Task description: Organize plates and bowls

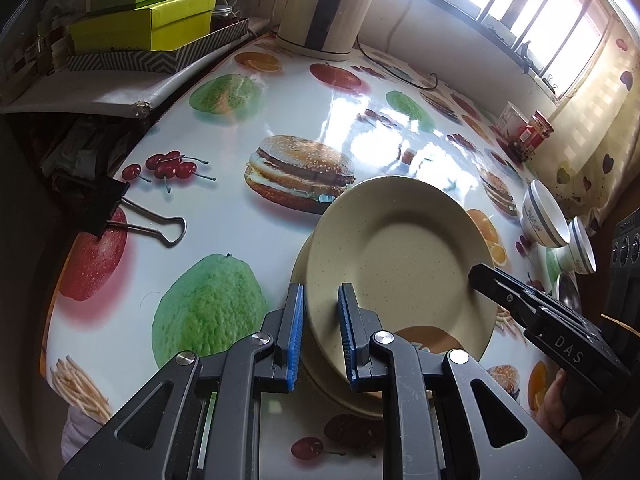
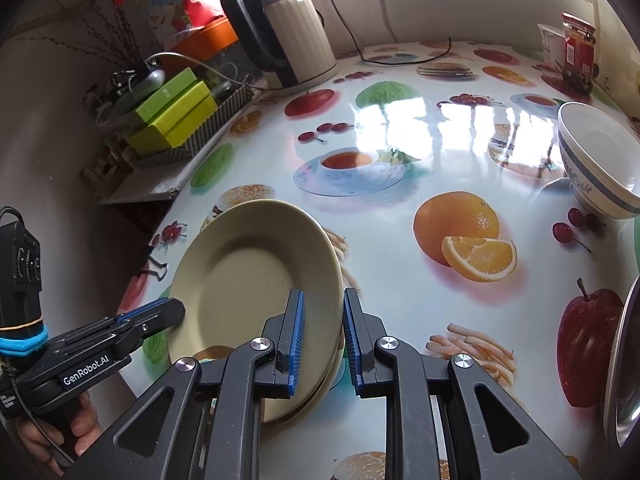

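Both the left gripper (image 1: 320, 336) and right gripper (image 2: 324, 340) have narrow fingers straddling the rim of the stiff, smooth top plate (image 1: 400, 264), which looks light but slippery, so edge grips suit it.

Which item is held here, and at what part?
The top beige plate, tilted above another plate, is held by its rim: the left tool straddles the near-left edge, the right tool the opposite edge.

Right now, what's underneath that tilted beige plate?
Another beige plate lies under the tilted plate; only its rim shows. Whether more are stacked below is hidden.
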